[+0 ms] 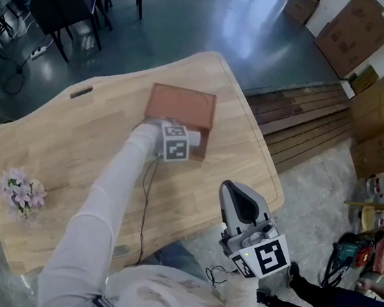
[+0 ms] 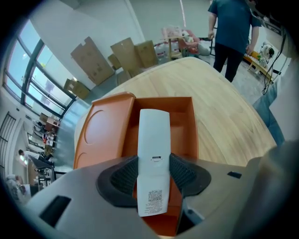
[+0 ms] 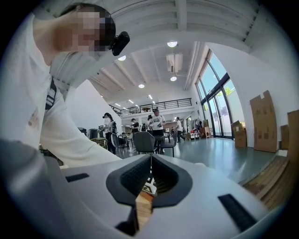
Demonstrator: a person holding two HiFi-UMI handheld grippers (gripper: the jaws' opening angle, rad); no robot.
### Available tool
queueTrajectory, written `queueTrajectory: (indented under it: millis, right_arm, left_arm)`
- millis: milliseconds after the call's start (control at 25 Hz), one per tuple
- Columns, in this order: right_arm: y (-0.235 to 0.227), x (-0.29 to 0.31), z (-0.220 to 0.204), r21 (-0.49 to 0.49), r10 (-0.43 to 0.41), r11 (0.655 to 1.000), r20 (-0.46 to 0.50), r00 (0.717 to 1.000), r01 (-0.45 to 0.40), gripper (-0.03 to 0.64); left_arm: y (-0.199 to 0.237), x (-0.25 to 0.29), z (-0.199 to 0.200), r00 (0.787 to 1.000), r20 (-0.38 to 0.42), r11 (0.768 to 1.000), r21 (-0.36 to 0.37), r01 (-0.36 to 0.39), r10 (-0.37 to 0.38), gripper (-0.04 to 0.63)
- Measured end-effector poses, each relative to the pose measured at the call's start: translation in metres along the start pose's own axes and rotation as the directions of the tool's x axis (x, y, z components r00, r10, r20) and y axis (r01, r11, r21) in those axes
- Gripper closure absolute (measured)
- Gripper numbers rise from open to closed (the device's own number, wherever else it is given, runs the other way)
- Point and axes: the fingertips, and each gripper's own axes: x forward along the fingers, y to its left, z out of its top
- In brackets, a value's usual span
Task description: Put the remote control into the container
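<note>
A white remote control (image 2: pixel 153 149) lies back side up between the jaws of my left gripper (image 2: pixel 153 172), which is shut on it. The remote's far end reaches over the open compartment of the orange container (image 2: pixel 183 122), whose lid (image 2: pixel 103 130) lies to the left. In the head view the left gripper (image 1: pixel 192 138) hovers at the near edge of the brown container (image 1: pixel 181 105), and the gripper hides the remote. My right gripper (image 1: pixel 242 205) is held off the table's front right edge. Its jaws (image 3: pixel 150 175) are shut with nothing in them.
The wooden table (image 1: pixel 96 152) holds a bunch of pink flowers (image 1: pixel 21 190) at the left and a thin cable (image 1: pixel 147 199) near the middle. Chairs (image 1: pixel 64 4) stand beyond the far edge. Cardboard boxes (image 1: pixel 375 115) and a person (image 1: pixel 340 304) are at the right.
</note>
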Motion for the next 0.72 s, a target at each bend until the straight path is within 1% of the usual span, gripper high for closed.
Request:
queueTrajectory:
  millis: [80,200,480,600,720]
  right_arm:
    - [-0.003,-0.001,-0.002,0.001,-0.005,1.000,-0.003,1.000,0.005,0.598]
    - [-0.006,-0.002,-0.004,0.004,-0.012,1.000,-0.008,1.000,0.012,0.598]
    - [-0.012,-0.004,-0.010,0.011,-0.024,1.000,-0.022,0.999,0.025,0.598]
    - [-0.015,-0.004,-0.012,0.015,-0.030,0.999,-0.025,0.999,0.030,0.598]
    - [-0.015,-0.002,-0.014,0.014,-0.027,1.000,-0.028,0.999,0.028,0.598]
  left_arm:
    - [-0.002,0.006,-0.001,0.999,-0.029,1.000,0.004,0.019,-0.019,0.379]
    - [-0.004,0.013,0.000,0.998,-0.052,0.999,-0.005,0.046,-0.046,0.379]
    - [-0.005,0.027,0.000,0.992,-0.104,0.997,0.003,0.078,-0.078,0.379]
    - [-0.004,0.028,-0.001,0.991,-0.102,0.996,0.001,0.091,-0.090,0.379]
    - [-0.003,0.029,0.000,0.991,-0.103,0.996,0.007,0.084,-0.083,0.379]
